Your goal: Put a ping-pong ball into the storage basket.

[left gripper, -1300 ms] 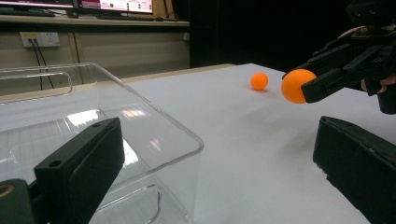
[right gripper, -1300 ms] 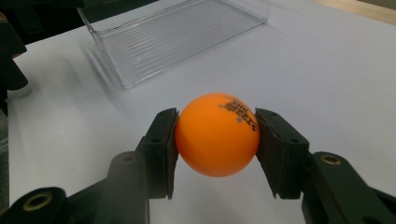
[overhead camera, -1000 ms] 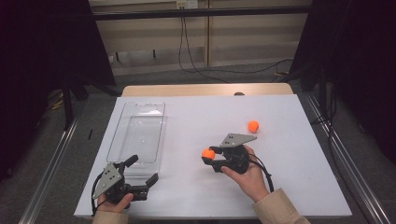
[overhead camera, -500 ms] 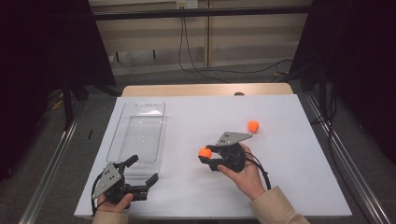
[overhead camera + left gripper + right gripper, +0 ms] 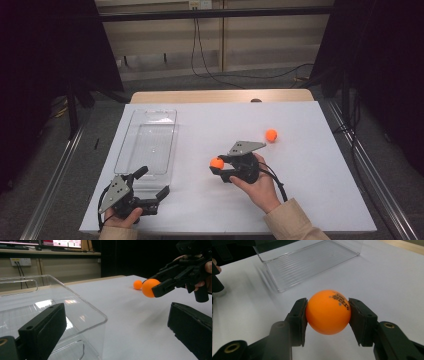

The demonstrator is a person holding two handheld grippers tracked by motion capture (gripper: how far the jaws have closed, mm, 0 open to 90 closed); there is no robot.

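Tightly around orange ball [image 5: 328, 311], right gripper [image 5: 327, 315].

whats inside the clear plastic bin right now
Nothing shows inside the clear plastic bin: its ribbed floor is bare. One orange ball is clamped in the right gripper; the other ball lies on the table.

Left gripper [image 5: 153, 197] agape, right gripper [image 5: 216, 165] clamped.
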